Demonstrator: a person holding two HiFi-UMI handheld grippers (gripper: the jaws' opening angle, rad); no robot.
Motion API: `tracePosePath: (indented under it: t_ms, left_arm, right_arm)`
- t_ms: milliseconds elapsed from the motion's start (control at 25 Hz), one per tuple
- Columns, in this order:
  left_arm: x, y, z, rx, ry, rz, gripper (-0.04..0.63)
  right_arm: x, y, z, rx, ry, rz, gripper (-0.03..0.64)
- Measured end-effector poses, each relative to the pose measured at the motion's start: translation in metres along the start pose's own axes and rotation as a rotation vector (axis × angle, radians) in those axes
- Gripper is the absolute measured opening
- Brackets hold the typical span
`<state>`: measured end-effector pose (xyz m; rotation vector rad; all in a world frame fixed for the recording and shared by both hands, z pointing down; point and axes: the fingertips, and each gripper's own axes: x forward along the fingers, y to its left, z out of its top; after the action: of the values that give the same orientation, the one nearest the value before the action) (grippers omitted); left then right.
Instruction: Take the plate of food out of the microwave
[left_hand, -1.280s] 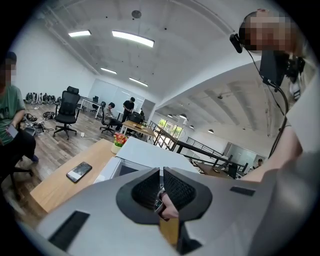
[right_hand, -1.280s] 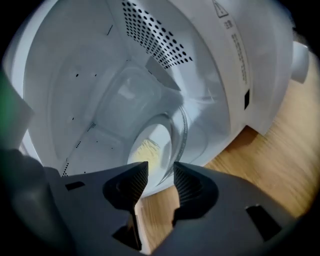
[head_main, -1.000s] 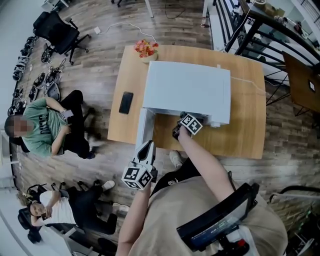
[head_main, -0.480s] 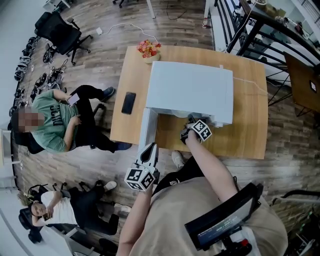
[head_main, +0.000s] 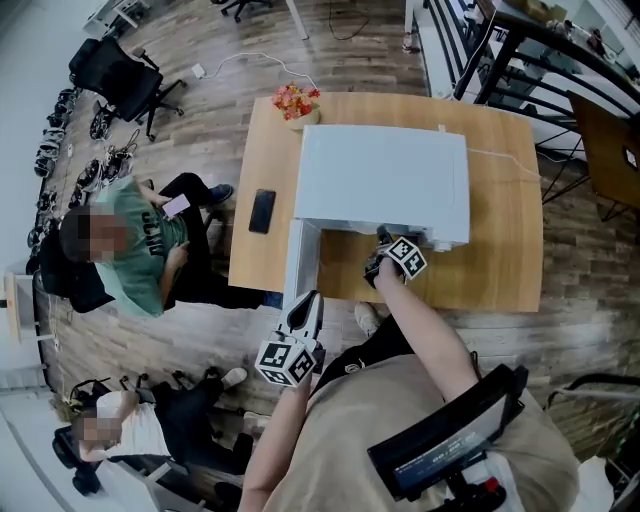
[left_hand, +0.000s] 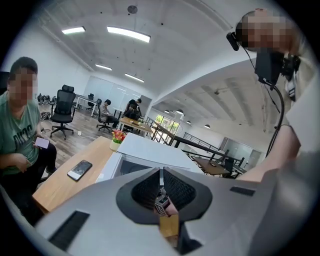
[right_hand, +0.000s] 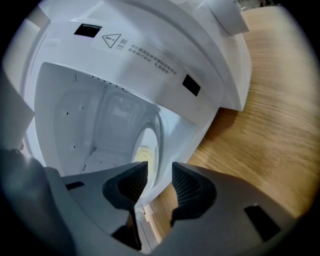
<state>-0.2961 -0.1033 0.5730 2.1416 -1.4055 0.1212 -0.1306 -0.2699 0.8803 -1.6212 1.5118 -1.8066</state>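
Observation:
A white microwave (head_main: 385, 180) stands on the wooden table (head_main: 500, 250) with its door (head_main: 300, 262) swung open to the left. In the right gripper view, a white plate (right_hand: 148, 150) with yellow food lies in the microwave's cavity (right_hand: 90, 120). My right gripper (right_hand: 160, 172) is at the cavity's mouth (head_main: 382, 238). Its jaws have just been opening and stand apart, with the plate's near rim in line with the gap and no pad pressing on it. My left gripper (head_main: 305, 306) hangs off the table's front edge by the door. Its jaws (left_hand: 161, 172) are shut with nothing in them.
A black phone (head_main: 262, 211) and a pot of flowers (head_main: 293, 100) sit on the table left of the microwave. A person in a green shirt (head_main: 130, 250) sits close to the table's left side. Another person (head_main: 120, 435) sits lower left. Dark desks (head_main: 590, 130) stand to the right.
The right gripper has shifted slightly right at the microwave's mouth and rolled. The seated person in green has moved their legs and leaned nearer. The left gripper has kept still.

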Motion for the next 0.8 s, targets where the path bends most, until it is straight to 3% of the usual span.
tracePosePath:
  t_ms: [440, 640, 680, 800]
  left_arm:
    - [0.001, -0.008, -0.002, 0.027, 0.014, -0.009, 0.006]
    - [-0.004, -0.005, -0.006, 0.015, 0.008, -0.001, 0.006]
    - [-0.005, -0.005, -0.006, 0.013, 0.006, -0.001, 0.006]
    - [-0.005, -0.004, -0.007, 0.006, 0.002, -0.001, 0.006]
  right_arm:
    - [0.016, -0.001, -0.017, 0.219, 0.067, -0.073, 0.130]
    - [0.008, 0.003, -0.018, 0.260, 0.077, 0.037, 0.093]
    - [0.006, 0.007, -0.016, 0.256, 0.077, 0.067, 0.034]
    - [0.000, 0.012, -0.012, 0.224, 0.086, 0.134, 0.025]
